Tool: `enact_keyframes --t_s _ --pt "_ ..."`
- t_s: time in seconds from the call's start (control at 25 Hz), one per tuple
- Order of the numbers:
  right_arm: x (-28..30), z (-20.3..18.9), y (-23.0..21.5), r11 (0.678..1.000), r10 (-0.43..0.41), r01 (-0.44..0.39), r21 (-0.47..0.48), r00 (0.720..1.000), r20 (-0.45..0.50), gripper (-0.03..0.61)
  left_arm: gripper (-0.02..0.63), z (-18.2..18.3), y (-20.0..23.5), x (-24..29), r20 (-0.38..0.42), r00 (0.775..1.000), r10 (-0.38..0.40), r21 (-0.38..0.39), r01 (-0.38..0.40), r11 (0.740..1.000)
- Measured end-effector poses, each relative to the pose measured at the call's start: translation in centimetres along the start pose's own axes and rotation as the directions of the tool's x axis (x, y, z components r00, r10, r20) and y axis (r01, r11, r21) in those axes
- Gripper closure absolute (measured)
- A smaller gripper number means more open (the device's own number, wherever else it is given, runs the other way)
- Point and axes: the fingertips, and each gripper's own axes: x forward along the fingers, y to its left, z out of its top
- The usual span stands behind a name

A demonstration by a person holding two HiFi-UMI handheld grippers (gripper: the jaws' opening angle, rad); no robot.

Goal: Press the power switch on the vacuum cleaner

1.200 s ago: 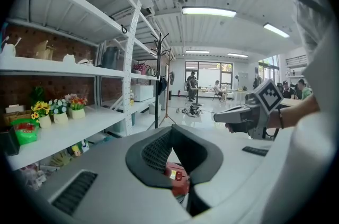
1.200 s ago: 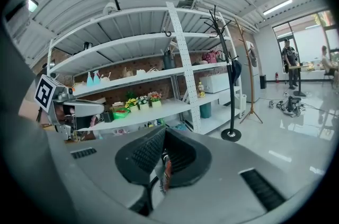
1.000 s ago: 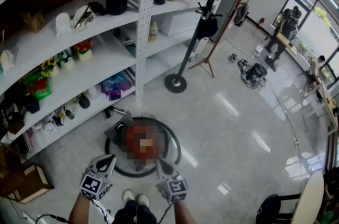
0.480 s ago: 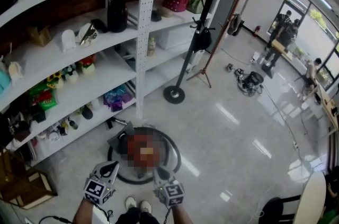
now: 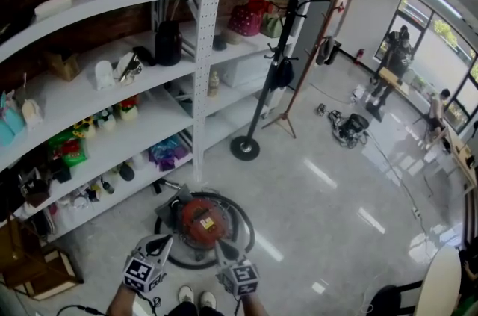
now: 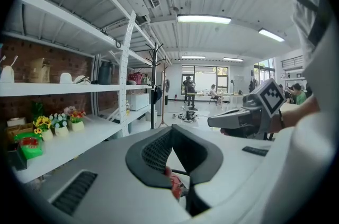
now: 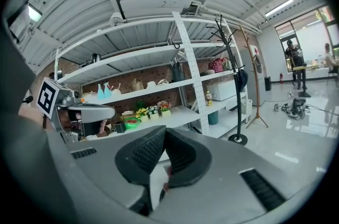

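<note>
A red canister vacuum cleaner (image 5: 202, 220) sits on the glossy floor, ringed by its black hose (image 5: 246, 221). In the head view, my left gripper (image 5: 163, 240) hangs over the vacuum's near left edge, and my right gripper (image 5: 222, 244) hangs over its near right edge. Both are shut on nothing and point forward. A sliver of the red vacuum (image 6: 175, 187) shows under the closed jaws in the left gripper view. That view also has the right gripper (image 6: 244, 116) off to its right. The left gripper (image 7: 80, 112) shows at the left of the right gripper view.
White shelving (image 5: 112, 94) loaded with small items runs along the left. A black coat stand (image 5: 245, 148) and a wooden stand (image 5: 287, 113) rise beyond the vacuum. A cardboard box (image 5: 30, 266) is at the near left, a chair (image 5: 392, 296) at the near right, people (image 5: 392, 53) far off.
The head view has tipped upward, so the vacuum and both grippers sit lower in the picture. The grippers remain shut, close together over the vacuum's near edge.
</note>
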Motion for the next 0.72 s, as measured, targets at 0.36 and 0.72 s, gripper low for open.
enact_keyframes --t_s 0.36,0.72 --pt "-0.6 2.5 1.0 1.000 0.007 -0.007 0.000 1.000 0.005 0.566 0.607 2.3 -0.4 -0.7 0.008 1.000 -0.001 0.014 0.001 1.000" --pt "-1.2 3.9 0.8 1.000 0.007 -0.007 -0.012 1.000 0.015 0.566 0.606 3.8 -1.0 -0.4 0.017 1.000 -0.020 0.037 0.019 0.999"
